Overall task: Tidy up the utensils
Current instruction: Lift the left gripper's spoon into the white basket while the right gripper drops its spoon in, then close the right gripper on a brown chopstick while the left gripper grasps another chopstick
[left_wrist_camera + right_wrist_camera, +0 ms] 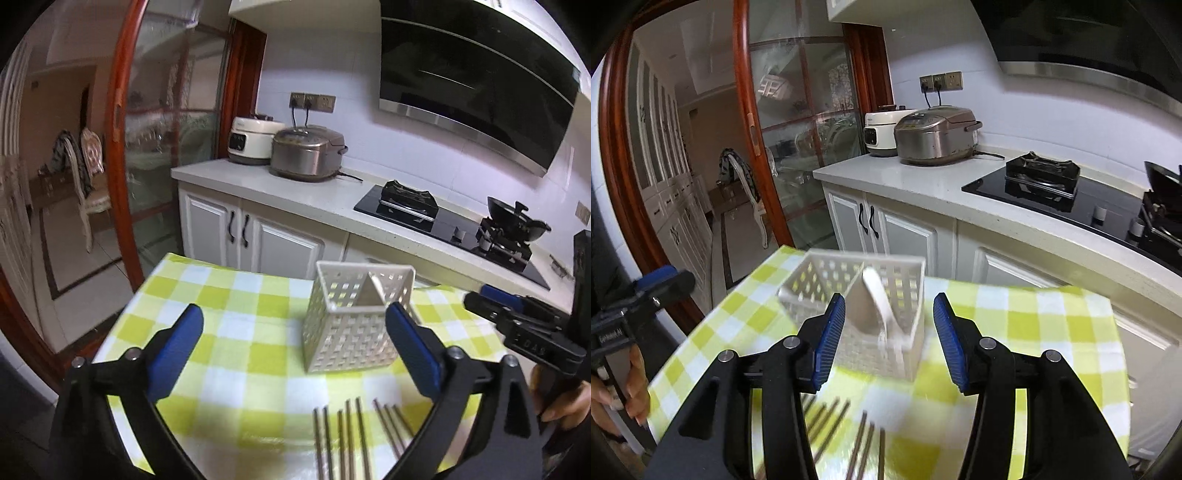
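Utensil basket (354,325) stands on the table (236,332), toward its far edge, upright. Spoon (882,302) leans inside the basket against its divider. Chopsticks (347,439) lie flat on the table toward the near edge, in front of the basket, apart from it. Counter (295,199) runs behind the table's far edge; two cookers (306,155) sit at its left end, stove (443,221) to their right with a wok (513,221) on the far-right burner.

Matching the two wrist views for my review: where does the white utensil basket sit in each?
Left wrist: white utensil basket right of centre, on the checked cloth.
Right wrist: basket centre, beyond the claw pads.
Shared landmark: the steel rice cooker on the counter.
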`<action>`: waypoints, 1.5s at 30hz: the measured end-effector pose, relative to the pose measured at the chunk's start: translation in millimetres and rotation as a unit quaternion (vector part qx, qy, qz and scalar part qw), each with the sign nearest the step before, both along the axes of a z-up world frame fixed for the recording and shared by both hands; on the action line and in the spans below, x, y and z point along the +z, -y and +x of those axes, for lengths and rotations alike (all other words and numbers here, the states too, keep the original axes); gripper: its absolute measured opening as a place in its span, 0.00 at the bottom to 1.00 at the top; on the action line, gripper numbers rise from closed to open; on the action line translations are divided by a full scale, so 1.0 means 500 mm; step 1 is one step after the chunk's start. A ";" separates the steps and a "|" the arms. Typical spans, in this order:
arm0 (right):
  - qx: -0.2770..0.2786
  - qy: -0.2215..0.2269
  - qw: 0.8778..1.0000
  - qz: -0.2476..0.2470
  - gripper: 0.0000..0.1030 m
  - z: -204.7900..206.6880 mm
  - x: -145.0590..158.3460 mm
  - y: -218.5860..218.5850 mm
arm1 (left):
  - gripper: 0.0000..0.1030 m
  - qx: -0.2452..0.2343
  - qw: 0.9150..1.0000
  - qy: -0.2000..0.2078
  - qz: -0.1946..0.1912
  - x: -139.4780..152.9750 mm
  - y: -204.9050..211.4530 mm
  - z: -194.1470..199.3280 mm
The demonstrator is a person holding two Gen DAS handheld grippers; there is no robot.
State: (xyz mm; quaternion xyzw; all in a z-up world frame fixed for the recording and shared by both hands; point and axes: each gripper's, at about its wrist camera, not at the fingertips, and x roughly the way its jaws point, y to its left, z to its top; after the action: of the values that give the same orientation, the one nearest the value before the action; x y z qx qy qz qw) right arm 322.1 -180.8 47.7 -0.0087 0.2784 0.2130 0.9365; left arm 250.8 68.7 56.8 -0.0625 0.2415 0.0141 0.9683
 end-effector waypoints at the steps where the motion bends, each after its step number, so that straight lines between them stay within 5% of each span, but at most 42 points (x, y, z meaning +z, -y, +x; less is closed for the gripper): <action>1: -0.001 -0.003 1.000 -0.005 0.48 -0.021 -0.011 0.006 | 0.94 0.002 1.000 0.005 0.009 -0.004 0.002 -0.020; 9: -0.014 -0.021 0.999 -0.032 0.48 -0.132 -0.104 0.031 | 0.96 -0.052 0.998 0.017 0.041 -0.057 0.043 -0.135; 19: 0.001 -0.100 0.990 -0.103 0.44 -0.150 -0.245 0.004 | 0.96 -0.051 0.996 -0.069 0.021 -0.186 0.052 -0.153; 28: 0.037 -0.140 0.981 -0.131 0.21 -0.114 -0.297 -0.027 | 0.96 -0.034 0.991 -0.124 0.042 -0.255 0.054 -0.123; 45: 0.047 -0.147 0.977 -0.146 0.07 -0.085 -0.308 -0.044 | 0.91 -0.035 0.980 -0.190 0.055 -0.302 0.061 -0.062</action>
State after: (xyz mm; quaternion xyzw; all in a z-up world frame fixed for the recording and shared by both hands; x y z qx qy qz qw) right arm 279.7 -159.0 -106.3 -0.1275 0.4407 0.2130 0.8626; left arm 220.0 37.9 -94.2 0.0028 0.4217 0.0055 0.9067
